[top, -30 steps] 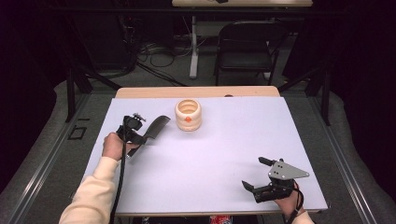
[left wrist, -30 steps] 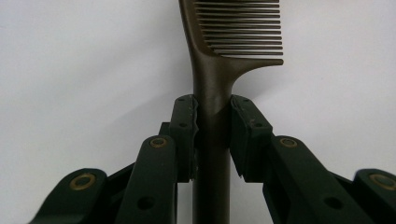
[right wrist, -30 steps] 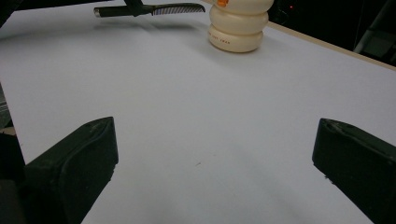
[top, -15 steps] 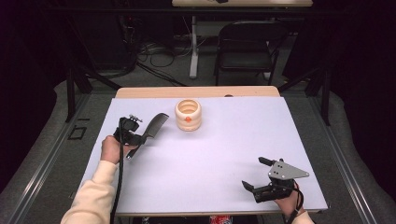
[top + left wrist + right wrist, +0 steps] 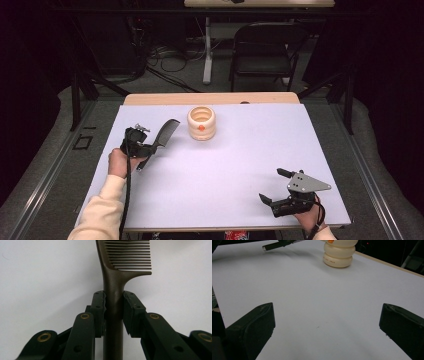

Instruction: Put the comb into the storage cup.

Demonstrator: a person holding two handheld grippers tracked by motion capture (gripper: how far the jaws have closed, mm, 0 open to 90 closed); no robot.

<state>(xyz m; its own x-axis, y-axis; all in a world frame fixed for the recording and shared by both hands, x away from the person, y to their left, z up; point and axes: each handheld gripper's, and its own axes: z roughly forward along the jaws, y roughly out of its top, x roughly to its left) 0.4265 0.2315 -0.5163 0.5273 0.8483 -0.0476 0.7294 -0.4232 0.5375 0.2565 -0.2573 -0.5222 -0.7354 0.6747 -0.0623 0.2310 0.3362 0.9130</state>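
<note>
A dark brown comb [image 5: 166,132] is clamped by its handle in my left gripper [image 5: 148,147], over the left part of the white table [image 5: 235,150]. In the left gripper view the pads [image 5: 99,305] press on both sides of the comb handle [image 5: 113,290], and the teeth point away to the right. A cream ribbed cup [image 5: 201,122] with an orange dot stands just right of the comb's tip, apart from it. My right gripper [image 5: 270,184] rests near the front right edge, its jaws wide open with nothing between them [image 5: 324,325].
The right gripper view looks across bare table toward the cream cup [image 5: 339,253] and the comb's handle end [image 5: 274,245]. A folding chair [image 5: 265,50], a table leg and cables stand on the floor beyond the far edge.
My left hand has shifted slightly, and the comb's toothed end has lifted a little toward the cup. The right gripper has stayed still.
</note>
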